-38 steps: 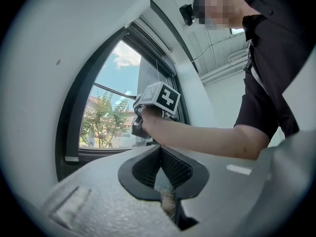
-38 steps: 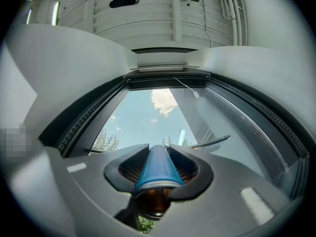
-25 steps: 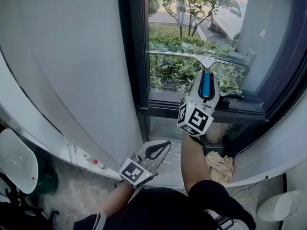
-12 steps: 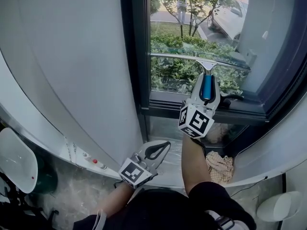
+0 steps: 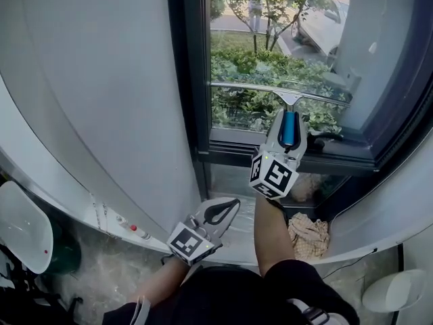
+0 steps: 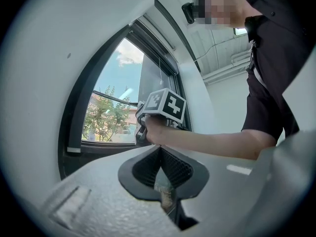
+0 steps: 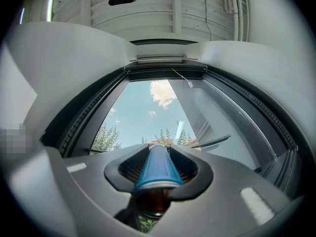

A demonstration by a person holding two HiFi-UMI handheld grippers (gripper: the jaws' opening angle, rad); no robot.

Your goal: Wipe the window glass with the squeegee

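A squeegee with a blue handle (image 5: 289, 128) and a long metal blade (image 5: 281, 92) lies against the window glass (image 5: 270, 53), low on the pane. My right gripper (image 5: 289, 124) is shut on that handle, which fills the jaws in the right gripper view as a blue handle (image 7: 157, 169); the blade's end (image 7: 210, 142) shows against the glass (image 7: 153, 117). My left gripper (image 5: 220, 212) hangs lower left by the white wall, shut with nothing in it. In the left gripper view its closed jaws (image 6: 163, 174) point toward the right gripper's marker cube (image 6: 165, 104).
A dark window frame (image 5: 193, 66) and sill (image 5: 325, 160) border the glass. A white curved wall (image 5: 101, 100) stands at the left. A crumpled checked cloth (image 5: 308, 235) lies below the sill. A white seat (image 5: 24, 225) sits at the far left.
The squeegee blade and my right gripper have moved down the glass a little. The left gripper has stayed put.
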